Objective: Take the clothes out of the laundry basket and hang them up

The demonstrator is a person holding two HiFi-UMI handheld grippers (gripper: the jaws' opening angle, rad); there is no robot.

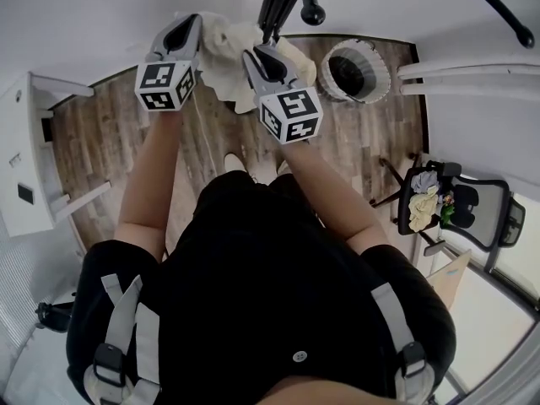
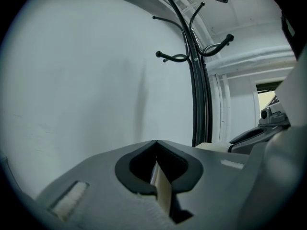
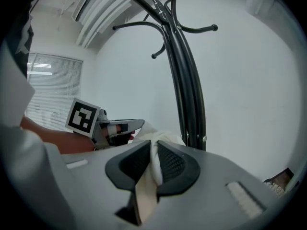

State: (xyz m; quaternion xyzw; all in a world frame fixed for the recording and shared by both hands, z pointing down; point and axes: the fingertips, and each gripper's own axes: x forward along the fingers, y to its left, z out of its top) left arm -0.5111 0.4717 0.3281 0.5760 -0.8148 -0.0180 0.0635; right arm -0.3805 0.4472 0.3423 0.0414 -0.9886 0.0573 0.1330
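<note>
Cream garment (image 1: 221, 67) in jaws of both hand-held grippers (image 1: 189, 24) (image 1: 256, 54)

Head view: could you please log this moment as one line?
left gripper: shut on cream garment | right gripper: shut on cream garment | cream garment: held near coat rack | laundry basket: on floor

Coat stand: black (image 1: 281, 2), upright, with curved hooks at the top.
Cream garment: bunched cloth (image 1: 221, 57) held up just beside the coat stand, spanning from the left tool (image 1: 187, 25) to the right tool (image 1: 258, 56), each clamped on a fold.
Laundry basket: white, round, slatted wall (image 1: 380, 78), upright on the floor, near the coat stand's right.
</note>
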